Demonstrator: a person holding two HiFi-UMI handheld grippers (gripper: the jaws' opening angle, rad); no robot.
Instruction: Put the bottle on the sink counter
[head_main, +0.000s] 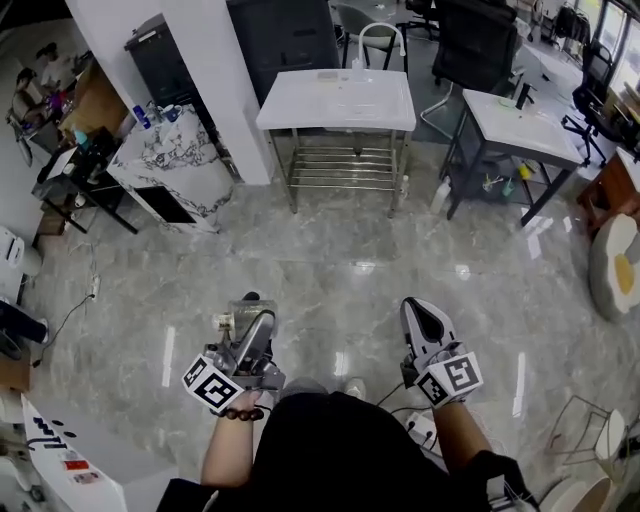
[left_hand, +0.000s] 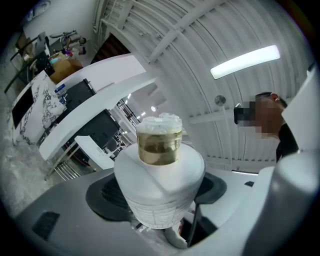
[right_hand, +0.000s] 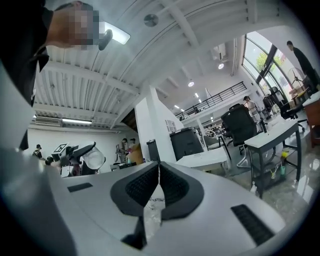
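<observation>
Standing on a glossy marble floor (head_main: 330, 260), a person is holding one gripper in each hand low in front of the body, seen from the head view. The left gripper (head_main: 250, 318) is grasping the bottle (left_hand: 159, 175): its dark pads (left_hand: 107, 192) are pressing on both sides of the white body, jaws spread wide around it. The bottle's amber neck and pale cap are sticking out past the jaws, pointing up toward the ceiling in the left gripper view. The right gripper (head_main: 418, 312) is clenched with nothing in it; in the right gripper view the two black pads (right_hand: 172, 187) are meeting along a thin seam. The two grippers are sitting side by side, apart from each other, both angled forward and up. The sink counter (head_main: 300, 105), white with a metal rack (head_main: 345, 165) under it, is standing straight ahead across the floor, well apart from the bottle. A second white sink table (head_main: 525, 125) is standing to the right of it, with a black office chair (head_main: 475, 40) behind. A marble-patterned cabinet (head_main: 175, 165) is sitting to the left of the counter, beside a white pillar.
</observation>
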